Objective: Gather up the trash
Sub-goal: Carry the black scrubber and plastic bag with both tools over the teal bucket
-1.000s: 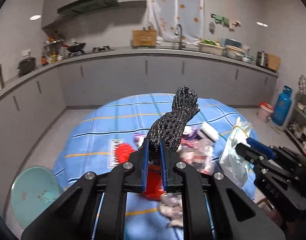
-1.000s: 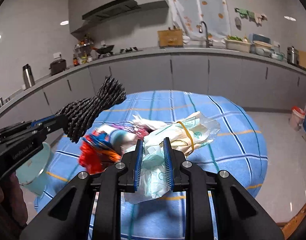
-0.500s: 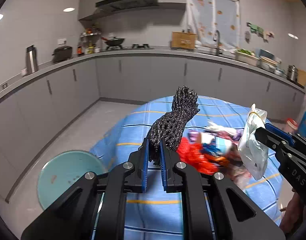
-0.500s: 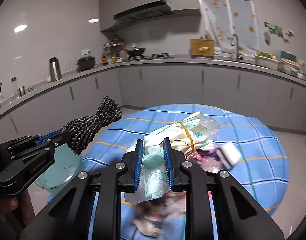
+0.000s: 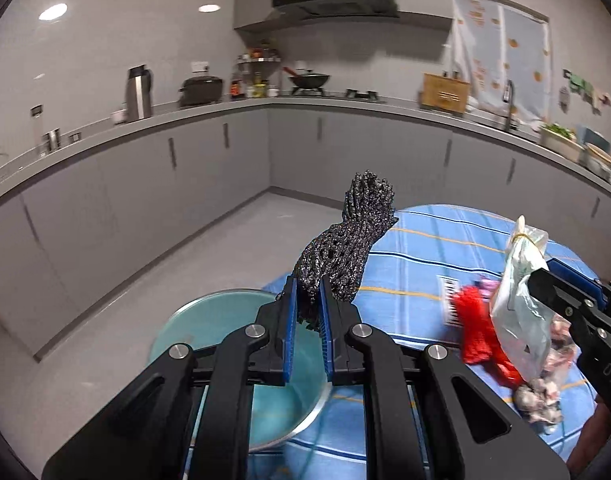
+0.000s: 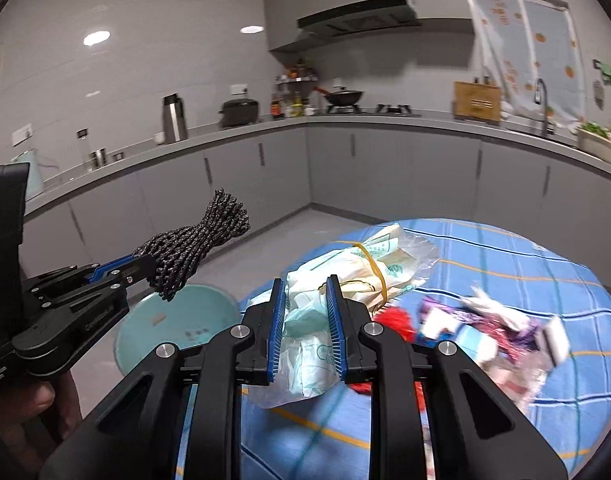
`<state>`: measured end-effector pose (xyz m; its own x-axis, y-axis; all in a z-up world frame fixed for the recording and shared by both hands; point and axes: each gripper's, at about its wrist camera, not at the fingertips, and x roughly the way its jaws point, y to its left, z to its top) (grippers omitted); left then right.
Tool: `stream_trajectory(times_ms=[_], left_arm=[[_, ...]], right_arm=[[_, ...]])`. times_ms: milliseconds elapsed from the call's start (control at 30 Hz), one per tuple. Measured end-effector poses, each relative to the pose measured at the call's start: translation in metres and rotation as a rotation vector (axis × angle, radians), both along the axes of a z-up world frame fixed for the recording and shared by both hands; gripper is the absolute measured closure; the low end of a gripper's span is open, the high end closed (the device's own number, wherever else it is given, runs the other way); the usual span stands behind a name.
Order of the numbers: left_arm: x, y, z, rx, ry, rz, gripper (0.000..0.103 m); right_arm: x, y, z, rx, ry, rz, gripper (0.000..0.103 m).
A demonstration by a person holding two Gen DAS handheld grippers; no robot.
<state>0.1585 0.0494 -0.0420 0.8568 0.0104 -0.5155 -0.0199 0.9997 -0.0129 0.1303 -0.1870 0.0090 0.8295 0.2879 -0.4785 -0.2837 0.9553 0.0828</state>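
Note:
My left gripper [image 5: 305,316] is shut on a twisted black-and-grey net bundle [image 5: 345,240], held in the air over the near rim of a round teal bin [image 5: 209,332]. The right wrist view has that bundle [image 6: 197,248] at the left, above the bin [image 6: 173,328]. My right gripper [image 6: 305,316] is shut on a clear plastic bag of white-green wrappers [image 6: 357,272] tied with a yellow rubber band, over the left edge of the blue checked table [image 6: 505,264]. Seen from the left wrist, the bag [image 5: 521,300] hangs at the right.
Loose trash lies on the table: a red net piece [image 5: 477,328], purple and white wrappers [image 6: 485,328]. Grey cabinets and a counter with kettle, pots and a wok run along the walls. Bare grey floor [image 5: 209,240] lies between the bin and the cabinets. A hand [image 6: 29,404] holds the left gripper.
Both grippers have swung left from above the table toward the teal bin, each keeping its load. The bin has come from the lower left to under the left gripper.

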Motion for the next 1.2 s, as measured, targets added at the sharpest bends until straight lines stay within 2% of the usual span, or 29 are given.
stream_trajectory(times_ms=[600, 1200], left_arm=[[0.006, 0.07, -0.013, -0.018, 0.037, 0.177, 0.091], [0.025, 0.094, -0.052, -0.012, 0.137, 0.248, 0.091]], right_arm=[[0.023, 0.077, -0.005, 0.003, 0.012, 0.198, 0.081], [0.054, 0.132, -0.031, 0.028, 0.087, 0.337, 0.081]])
